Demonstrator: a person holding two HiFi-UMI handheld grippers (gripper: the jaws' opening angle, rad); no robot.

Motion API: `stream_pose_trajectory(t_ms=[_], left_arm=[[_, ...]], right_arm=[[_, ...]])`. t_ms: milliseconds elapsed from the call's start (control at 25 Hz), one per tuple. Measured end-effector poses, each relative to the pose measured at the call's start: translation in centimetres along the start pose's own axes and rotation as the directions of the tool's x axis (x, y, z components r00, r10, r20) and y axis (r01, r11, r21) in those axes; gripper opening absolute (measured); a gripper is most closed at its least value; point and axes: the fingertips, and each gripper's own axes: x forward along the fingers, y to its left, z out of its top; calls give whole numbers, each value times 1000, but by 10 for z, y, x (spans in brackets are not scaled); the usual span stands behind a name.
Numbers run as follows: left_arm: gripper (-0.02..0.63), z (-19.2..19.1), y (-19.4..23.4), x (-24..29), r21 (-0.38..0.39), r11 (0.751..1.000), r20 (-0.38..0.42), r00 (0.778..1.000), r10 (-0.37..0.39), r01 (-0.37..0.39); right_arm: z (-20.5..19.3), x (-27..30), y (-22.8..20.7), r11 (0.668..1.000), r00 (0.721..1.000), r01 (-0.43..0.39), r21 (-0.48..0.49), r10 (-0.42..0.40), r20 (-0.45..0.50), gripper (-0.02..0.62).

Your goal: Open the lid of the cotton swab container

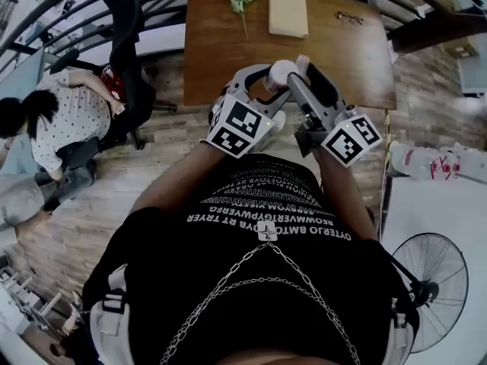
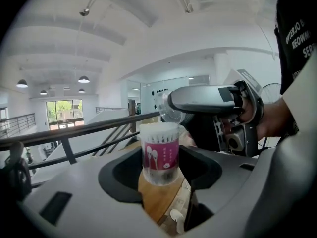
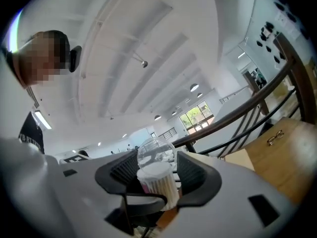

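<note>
The right claw (image 3: 157,171) is pinching the clear lid (image 3: 155,154) across its width, its jaws standing fairly wide with the pads against the lid's sides. The lid is sitting tilted just above the white swabs (image 3: 158,178), already off the rim on at least one side. Whether it is hanging on anywhere is not showing. Below it, the left claw (image 2: 159,175) is clasping the container (image 2: 159,150) low on its body, jaws spread wide around it. It is holding the container upright in the air over the near edge of the table (image 1: 335,59), close in front of the person's chest.

The step in hand looks to be drawing the lid clear, and the task seems nearly done. To do it well, the person should be holding the left claw steady and the container upright so no swabs are spilling. The right claw should be lifting the lid straight up and away, not dragging it across the swab tips. The lid is thin, smooth plastic and probably slips easily, so the grip wants to be firm without crushing. With the left claw's hold so low, any sideways pull could be tipping the container.
</note>
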Motion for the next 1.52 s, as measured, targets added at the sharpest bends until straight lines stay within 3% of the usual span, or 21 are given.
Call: stream_pose_trajectory(t_ms=[280,480,640,720,800,880,1040,1120,1280,1520], left_arm=[[249,7,26,-11,-11,996,26,996,90,-90],[250,17,38,-23,-9,990,65,988,142,-141],[250,22,52,-37,-14,982,95,978,187,-186],[250,22,63,-46,-22,976,105,970,218,-217],[250,22,74,-55,-24,968,103,963,249,-248],[250,21,83,-65,-18,961,93,957,275,-275],[250,22,96,-87,-10,942,96,938,334,-335],[250,20,99,-94,-19,937,98,932,350,-350],[250,20,98,-95,-29,936,101,931,352,-351],[250,25,85,-81,-22,944,95,939,330,-329]], right_arm=[[7,-6,-10,999,1000,22,-31,-22,14,255],[-4,-8,-17,997,998,30,-65,-34,-61,256],[3,-26,-32,992,997,61,-112,-67,-49,247],[9,-39,-42,980,994,97,-173,-106,-40,200],[17,-52,-51,958,988,143,-247,-154,-27,79],[26,-67,-59,929,979,189,-318,-204,-14,26],[34,-95,-77,855,948,280,-437,-317,-14,15],[36,-105,-83,836,936,308,-453,-351,-11,15],[41,-112,-89,830,929,331,-449,-371,-2,15],[41,-112,-92,845,934,309,-436,-356,-27,15]])
